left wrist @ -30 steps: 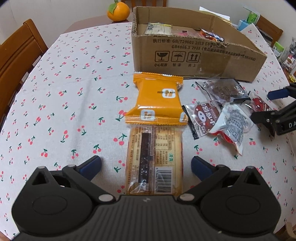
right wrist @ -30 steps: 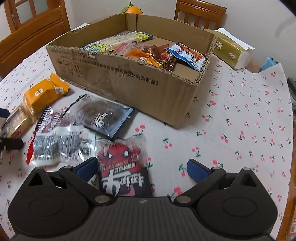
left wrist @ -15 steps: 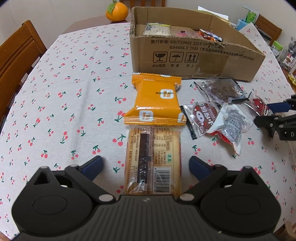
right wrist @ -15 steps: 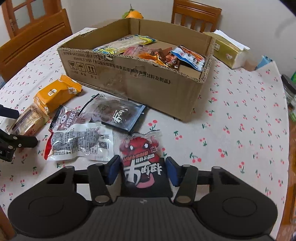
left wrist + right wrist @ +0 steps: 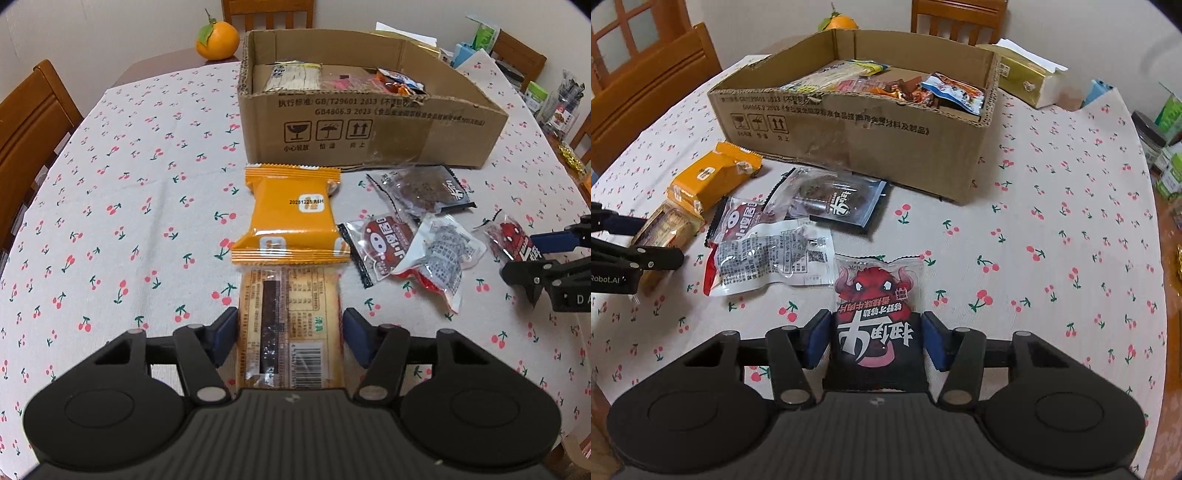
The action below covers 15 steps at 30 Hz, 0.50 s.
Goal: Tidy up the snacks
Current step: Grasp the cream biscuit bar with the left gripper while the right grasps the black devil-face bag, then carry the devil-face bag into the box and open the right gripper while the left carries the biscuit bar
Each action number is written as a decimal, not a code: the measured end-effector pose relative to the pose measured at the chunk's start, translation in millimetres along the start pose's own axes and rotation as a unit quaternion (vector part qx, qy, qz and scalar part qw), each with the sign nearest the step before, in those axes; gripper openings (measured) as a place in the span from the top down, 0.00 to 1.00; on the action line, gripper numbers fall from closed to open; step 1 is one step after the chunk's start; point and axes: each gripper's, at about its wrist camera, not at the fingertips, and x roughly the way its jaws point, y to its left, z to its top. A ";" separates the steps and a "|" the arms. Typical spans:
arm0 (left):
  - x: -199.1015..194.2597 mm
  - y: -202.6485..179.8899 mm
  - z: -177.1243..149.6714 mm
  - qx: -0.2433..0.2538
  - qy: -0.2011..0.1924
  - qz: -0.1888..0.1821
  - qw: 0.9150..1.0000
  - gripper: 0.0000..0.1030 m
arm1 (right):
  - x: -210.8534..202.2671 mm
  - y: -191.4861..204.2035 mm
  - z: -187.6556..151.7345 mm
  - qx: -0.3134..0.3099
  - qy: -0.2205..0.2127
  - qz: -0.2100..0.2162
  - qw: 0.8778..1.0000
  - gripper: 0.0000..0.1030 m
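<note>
Left tongs [image 5: 290, 334]: jaws have just been closing around the tan biscuit pack [image 5: 290, 325]. The left pad touches the wrapper edge; a slight gap shows at the right pad, so the grip is not yet made. The pack lies flat on the surface [image 5: 110, 221], seam up, lengthwise between the jaws, which suits a pinch across its narrow width. Tongs point steeply down.

Right tongs [image 5: 874, 339]: closed on the black-and-red bull pack [image 5: 877, 306], both pads pressing its sides. The pack appears held just off the cloth, tongs also angled steeply down.

Outward: orange pack [image 5: 293, 214] abuts the biscuit pack at 12 o'clock. The cardboard box [image 5: 849, 125], part filled, stands at 12 o'clock of the right tongs and is judged the destination.
</note>
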 end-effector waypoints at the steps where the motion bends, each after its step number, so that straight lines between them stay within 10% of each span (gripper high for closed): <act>1: 0.0 0.4 0.0 0.000 0.000 0.000 1.000 0.42 | 0.2 -0.8 0.2 0.004 -0.001 0.001 1.000 0.42; 15: 0.9 2.3 1.5 0.008 0.000 -0.004 1.000 0.46 | 3.4 2.5 2.6 0.020 -0.006 -0.001 1.000 0.37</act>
